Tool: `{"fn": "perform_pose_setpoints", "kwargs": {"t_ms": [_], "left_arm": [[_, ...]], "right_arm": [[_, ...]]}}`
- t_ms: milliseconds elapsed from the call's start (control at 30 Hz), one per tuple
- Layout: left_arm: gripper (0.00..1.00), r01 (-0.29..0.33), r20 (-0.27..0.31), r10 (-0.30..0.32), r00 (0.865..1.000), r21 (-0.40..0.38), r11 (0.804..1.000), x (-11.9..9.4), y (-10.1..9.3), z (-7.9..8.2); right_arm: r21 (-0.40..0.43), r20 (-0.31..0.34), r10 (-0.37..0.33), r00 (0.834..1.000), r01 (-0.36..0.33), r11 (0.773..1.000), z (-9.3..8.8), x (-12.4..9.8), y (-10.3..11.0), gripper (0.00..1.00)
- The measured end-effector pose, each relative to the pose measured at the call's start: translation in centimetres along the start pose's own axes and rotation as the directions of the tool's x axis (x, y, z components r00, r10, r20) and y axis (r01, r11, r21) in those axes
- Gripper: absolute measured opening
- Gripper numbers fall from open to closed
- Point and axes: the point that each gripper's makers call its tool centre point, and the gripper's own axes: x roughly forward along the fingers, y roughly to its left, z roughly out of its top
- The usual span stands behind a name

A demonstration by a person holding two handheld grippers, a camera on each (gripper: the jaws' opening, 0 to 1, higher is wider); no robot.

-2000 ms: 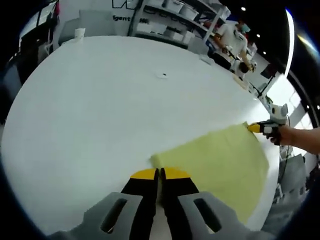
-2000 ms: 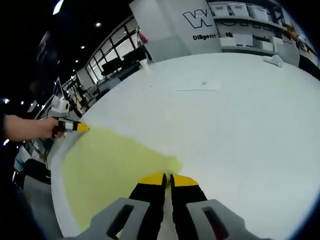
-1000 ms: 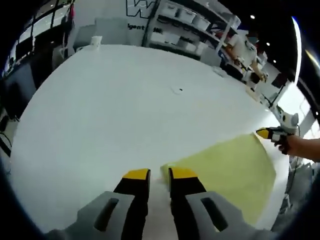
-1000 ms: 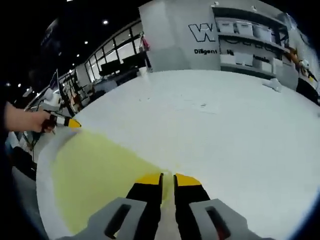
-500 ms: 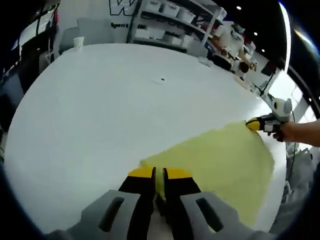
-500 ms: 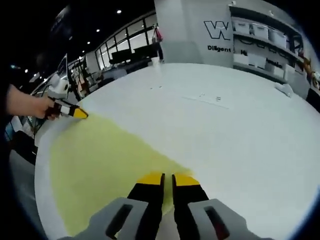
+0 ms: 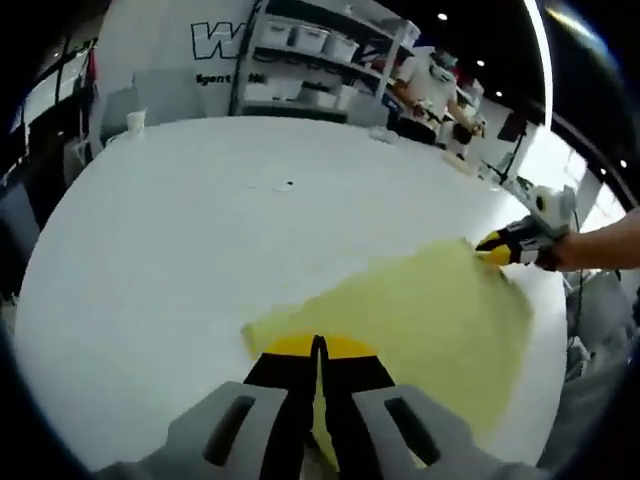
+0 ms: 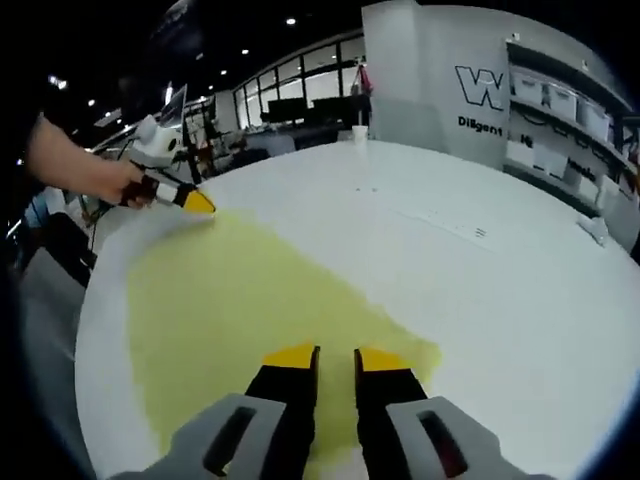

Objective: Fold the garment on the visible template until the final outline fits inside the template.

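A pale yellow garment (image 7: 410,320) lies flat on the white table (image 7: 180,240), stretched between the two grippers. My left gripper (image 7: 318,346) is shut on the garment's near edge, and cloth shows between the jaws lower down. In the right gripper view the same garment (image 8: 240,300) spreads to the left. My right gripper (image 8: 336,357) sits over its near corner with the jaws parted and cloth showing in the gap. The right gripper (image 7: 497,250), held by a hand, sits at the far corner in the left gripper view. The left gripper (image 8: 196,203) is likewise hand-held at the opposite corner.
A small dark mark (image 7: 290,184) is on the table beyond the garment, seen again as the mark (image 8: 480,233). A paper cup (image 7: 135,120) stands at the far rim. Shelving with bins (image 7: 310,40) and people stand behind the table. The table edge (image 8: 95,330) runs close to the garment.
The left jaws were open a second ago and have since shut on the garment's edge. The right jaws have parted wider. Both cameras shifted over the cloth.
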Motion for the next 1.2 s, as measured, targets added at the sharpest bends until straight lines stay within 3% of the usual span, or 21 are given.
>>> {"fn": "perform_pose_setpoints", "kwargs": {"t_ms": [33, 133, 200, 333, 367, 467, 500, 667, 733, 767, 867, 1000, 1200], "left_arm": [[0.0, 0.023, -0.005, -0.023, 1.0, 0.02, 1.0, -0.1, -1.0, -0.4], [0.0, 0.04, -0.05, -0.037, 0.998, 0.055, 0.998, -0.2, -1.7, -2.1], [0.0, 0.033, -0.078, -0.026, 0.997, 0.092, 0.995, -0.4, -1.5, -3.2], [0.0, 0.005, -0.126, 0.018, 0.992, 0.18, 0.984, -1.2, -0.5, -5.4], [0.0, 0.006, -0.091, 0.01, 0.996, 0.173, 0.985, -1.4, -0.5, -5.1], [0.0, -0.001, -0.087, 0.019, 0.996, 0.207, 0.978, -1.6, -0.1, -5.4], [0.0, -0.004, -0.083, 0.022, 0.996, 0.206, 0.979, -1.8, 0.0, -5.4], [0.0, -0.024, -0.093, 0.042, 0.995, 0.194, 0.981, -2.5, 0.4, -5.7], [0.0, -0.028, -0.06, 0.04, 0.997, 0.189, 0.982, -3.3, -0.1, -5.1], [0.0, -0.016, -0.041, 0.025, 0.999, 0.203, 0.979, -3.5, -0.6, -4.7], [0.0, 0.058, -0.01, -0.057, 0.998, 0.194, 0.979, -4.2, -3.8, -4.4], [0.03, 0.11, -0.085, -0.092, 0.992, 0.233, 0.966, -4.1, -6.1, -6.9], [0.01, 0.094, -0.131, -0.062, 0.989, 0.249, 0.964, -4.9, -5.5, -10.0]], "right_arm": [[-0.005, -0.006, 0.006, 1.0, -0.006, 1.0, -0.3, -0.1, 0.4, 0.08], [-0.031, -0.025, 0.032, 0.999, -0.033, 0.999, -1.7, -0.4, 1.9, 0.09], [-0.083, -0.062, 0.028, 0.998, -0.033, 0.996, -2.9, -0.8, 2.3, 0.1], [-0.1, -0.052, 0.027, 0.998, -0.033, 0.994, -4.0, -1.7, 2.6, 0.13], [-0.091, -0.041, 0.017, 0.999, -0.021, 0.996, -4.1, -2.0, 2.3, 0.15], [-0.099, -0.033, -0.008, 0.999, 0.004, 0.995, -4.8, -2.7, 1.8, 0.19], [-0.065, -0.017, -0.007, 1.0, 0.006, 0.998, -4.7, -2.9, 1.7, 0.19], [-0.058, -0.036, -0.023, 0.999, 0.021, 0.998, -5.2, -4.0, 1.5, 0.15], [-0.059, -0.035, -0.034, 0.999, 0.031, 0.998, -4.9, -4.5, 1.4, 0.12], [-0.038, 0.007, -0.031, 1.0, 0.031, 0.999, -4.1, -4.9, 1.7, 0.13], [-0.06, 0.015, 0.005, 1.0, -0.004, 0.998, -3.5, -5.2, 3.4, 0.13], [-0.071, 0.009, 0.058, 0.998, -0.057, 0.996, -4.0, -5.1, 5.9, 0.14], [-0.107, -0.088, 0.088, 0.992, -0.097, 0.989, -7.8, -5.8, 7.7, 0.13]]}}
